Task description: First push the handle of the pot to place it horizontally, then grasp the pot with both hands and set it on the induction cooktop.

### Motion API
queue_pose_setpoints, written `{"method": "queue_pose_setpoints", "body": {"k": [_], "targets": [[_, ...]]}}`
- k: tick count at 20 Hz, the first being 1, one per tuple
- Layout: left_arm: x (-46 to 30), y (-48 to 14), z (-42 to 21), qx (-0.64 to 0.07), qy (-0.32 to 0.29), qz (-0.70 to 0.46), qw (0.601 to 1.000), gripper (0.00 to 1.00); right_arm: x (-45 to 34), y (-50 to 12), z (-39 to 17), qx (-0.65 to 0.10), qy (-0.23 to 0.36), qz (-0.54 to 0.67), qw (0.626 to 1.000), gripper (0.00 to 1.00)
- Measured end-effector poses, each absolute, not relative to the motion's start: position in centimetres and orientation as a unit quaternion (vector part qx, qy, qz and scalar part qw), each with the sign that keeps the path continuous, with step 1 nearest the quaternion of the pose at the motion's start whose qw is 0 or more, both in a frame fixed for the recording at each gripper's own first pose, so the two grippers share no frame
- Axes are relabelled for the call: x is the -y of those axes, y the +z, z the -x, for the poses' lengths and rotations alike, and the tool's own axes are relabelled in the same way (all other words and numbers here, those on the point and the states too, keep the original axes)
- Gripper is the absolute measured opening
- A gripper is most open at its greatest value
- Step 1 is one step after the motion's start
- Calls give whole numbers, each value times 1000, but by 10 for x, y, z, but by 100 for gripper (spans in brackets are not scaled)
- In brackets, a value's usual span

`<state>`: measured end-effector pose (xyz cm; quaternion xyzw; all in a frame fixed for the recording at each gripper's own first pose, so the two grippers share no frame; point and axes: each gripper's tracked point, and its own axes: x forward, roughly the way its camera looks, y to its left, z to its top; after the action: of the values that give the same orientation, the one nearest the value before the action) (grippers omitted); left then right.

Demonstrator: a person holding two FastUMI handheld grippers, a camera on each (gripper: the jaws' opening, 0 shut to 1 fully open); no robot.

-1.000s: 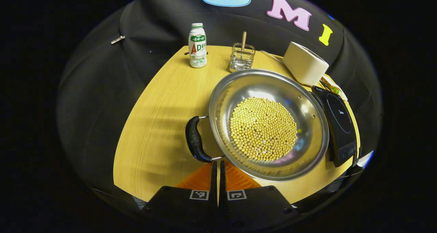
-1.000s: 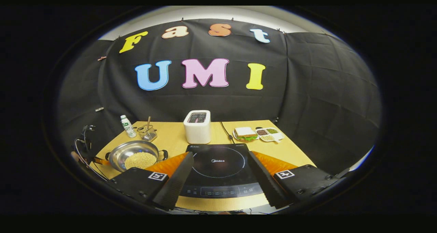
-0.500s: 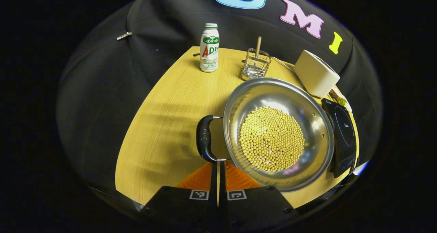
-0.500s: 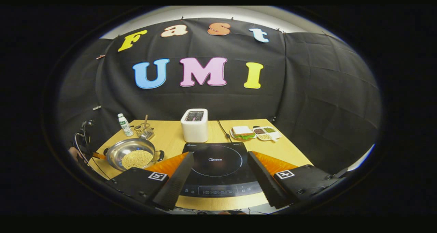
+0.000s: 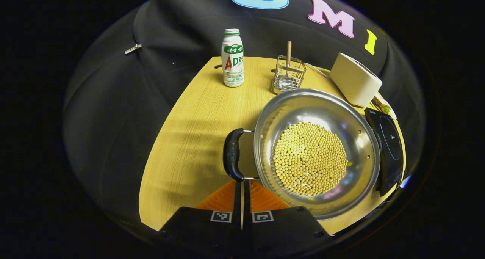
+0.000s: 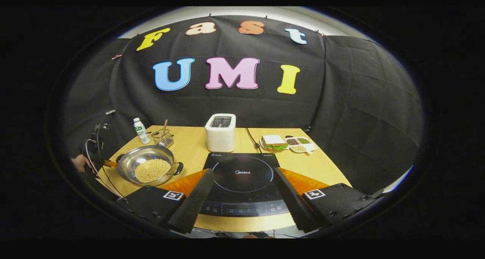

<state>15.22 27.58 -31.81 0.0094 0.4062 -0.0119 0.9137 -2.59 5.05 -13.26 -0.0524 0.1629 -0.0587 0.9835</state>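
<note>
A steel pot (image 5: 303,105) holding yellow beans (image 5: 310,158) stands on the wooden table (image 5: 193,115). In the left gripper view its black side handle (image 5: 232,154) points left, just ahead of my left gripper (image 5: 241,184), which is shut with its tips at the handle's near end. In the right gripper view the pot (image 6: 129,163) sits left of the black induction cooktop (image 6: 242,175), its other handle (image 6: 178,169) facing the cooktop. My right gripper (image 6: 243,171) hangs open over the cooktop's front. The left gripper (image 6: 103,162) shows at the pot's far side.
At the back stand a white bottle (image 5: 232,58), a wire basket (image 5: 288,75) with a wooden stick, and a white toaster (image 6: 220,132). A sandwich plate (image 6: 273,142) and a divided dish (image 6: 301,144) lie behind the cooktop. The cooktop (image 5: 390,143) sits close beside the pot.
The pot has turned, its near handle swinging from the lower left round to point straight left, with the shut left gripper following behind it. The right gripper view shifted only slightly.
</note>
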Motion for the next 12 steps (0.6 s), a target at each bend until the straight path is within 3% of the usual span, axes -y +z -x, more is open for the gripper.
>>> {"method": "queue_pose_setpoints", "body": {"k": [12], "targets": [[-295,-276,-137,-363,8,-27,931,5,-90,-158,13,-201,-7,27,979,99]]}}
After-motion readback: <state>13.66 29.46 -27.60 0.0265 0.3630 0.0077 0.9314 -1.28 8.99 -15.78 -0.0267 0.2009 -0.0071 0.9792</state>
